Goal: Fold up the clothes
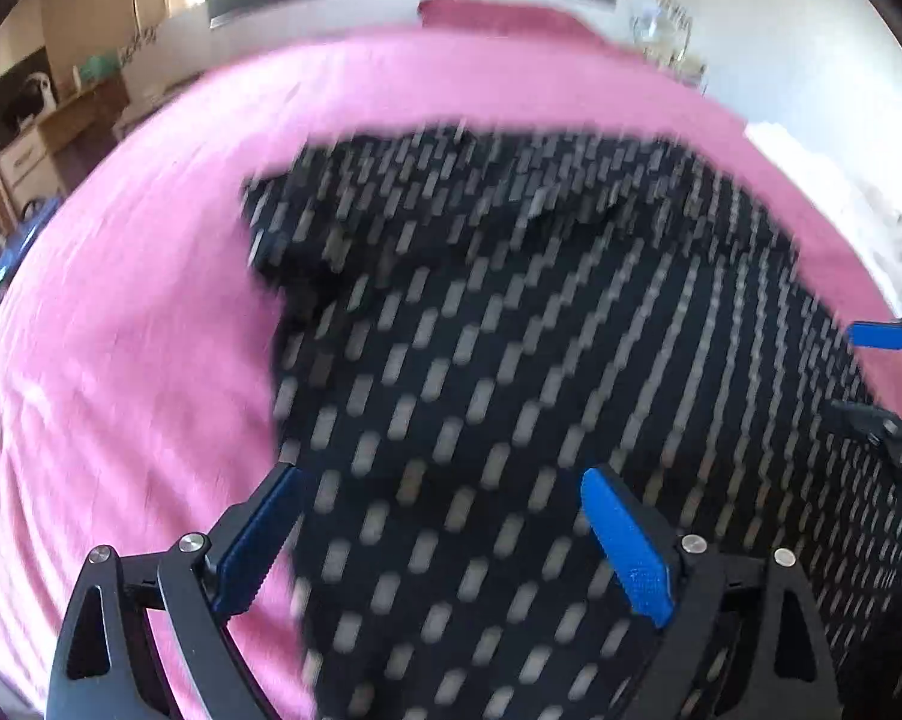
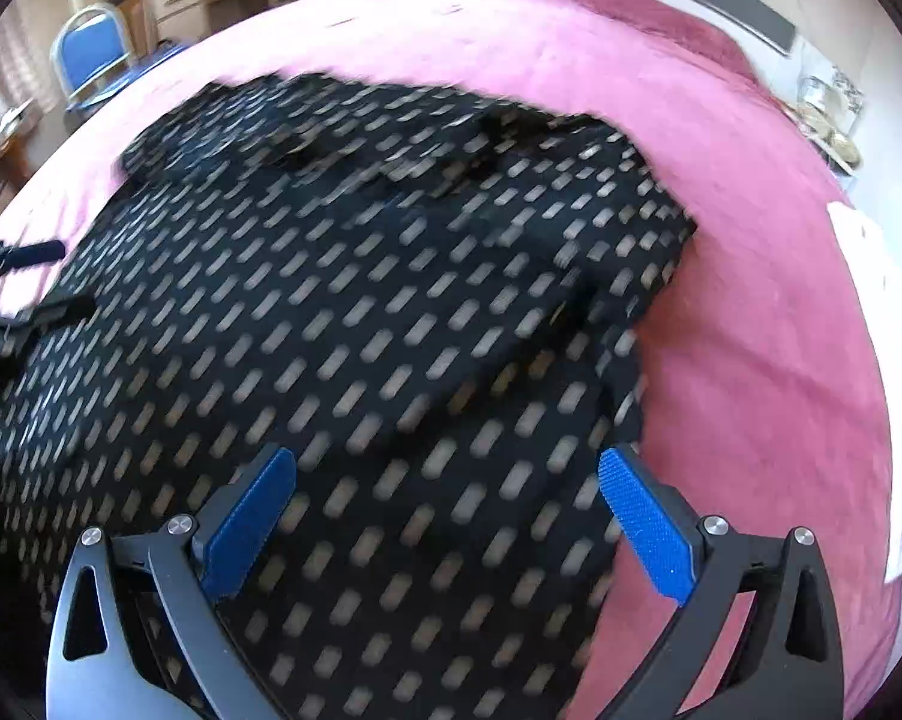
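Left wrist view: left gripper (image 1: 441, 480) with jaws apart, empty, above the near left edge of the black garment with pale dash print (image 1: 511, 330), which lies spread on the pink bedsheet (image 1: 120, 330). Risk: pinching sheet along with cloth.

Right wrist view: right gripper (image 2: 447, 468) jaws apart over the garment's right edge; the rumpled far end could fold crooked.

Bed (image 2: 751, 330), pink sheet, fills both views. Black garment with pale dash pattern (image 2: 360, 330) spread flat across it. Darker pink pillow (image 2: 661, 18) at far end, near headboard.
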The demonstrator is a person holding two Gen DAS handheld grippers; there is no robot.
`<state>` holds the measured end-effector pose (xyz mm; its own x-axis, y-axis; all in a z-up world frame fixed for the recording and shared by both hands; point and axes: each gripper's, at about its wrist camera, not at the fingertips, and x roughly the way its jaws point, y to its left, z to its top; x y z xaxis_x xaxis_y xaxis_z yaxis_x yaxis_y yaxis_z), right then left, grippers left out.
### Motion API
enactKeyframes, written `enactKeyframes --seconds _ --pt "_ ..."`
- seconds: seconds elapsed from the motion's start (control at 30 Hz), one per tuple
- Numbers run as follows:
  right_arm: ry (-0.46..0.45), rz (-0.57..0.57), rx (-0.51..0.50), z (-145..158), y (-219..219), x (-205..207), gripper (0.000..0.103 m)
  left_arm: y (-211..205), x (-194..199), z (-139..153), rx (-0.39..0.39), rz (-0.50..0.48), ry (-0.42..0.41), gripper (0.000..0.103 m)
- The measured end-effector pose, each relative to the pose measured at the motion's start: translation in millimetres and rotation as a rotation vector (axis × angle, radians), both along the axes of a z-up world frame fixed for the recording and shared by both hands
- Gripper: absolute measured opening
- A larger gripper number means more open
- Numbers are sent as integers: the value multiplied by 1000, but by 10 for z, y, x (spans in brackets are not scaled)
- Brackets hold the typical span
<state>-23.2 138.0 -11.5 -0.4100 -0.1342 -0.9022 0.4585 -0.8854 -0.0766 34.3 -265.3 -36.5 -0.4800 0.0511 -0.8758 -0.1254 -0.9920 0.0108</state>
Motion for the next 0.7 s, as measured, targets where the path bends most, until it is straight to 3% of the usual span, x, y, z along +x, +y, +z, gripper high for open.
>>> enactKeyframes --seconds 0.1,0.23,0.37,0.43,0.53,0.6,0.7 --pt "-86 -4 37 -195 47 264 103 -225 244 -103 10 39 -53 96" --pt "-62 -132 -10 7 331 555 103 -425 656 77 31 100 -12 96" --pt "-78 -126 20 7 479 894 103 -413 839 -108 -10 102 -110 96" --pt "-110 -138 45 -73 502 995 103 -401 906 -48 -29 101 -111 96" --pt "-96 -178 -4 73 623 1173 103 -301 1039 193 -53 85 -55 96" --pt "-75 -196 -37 213 723 1295 103 -165 1147 356 -9 52 -6 96" --pt "-65 -223 -81 352 906 1473 103 116 1138 404 -23 -44 41 96"
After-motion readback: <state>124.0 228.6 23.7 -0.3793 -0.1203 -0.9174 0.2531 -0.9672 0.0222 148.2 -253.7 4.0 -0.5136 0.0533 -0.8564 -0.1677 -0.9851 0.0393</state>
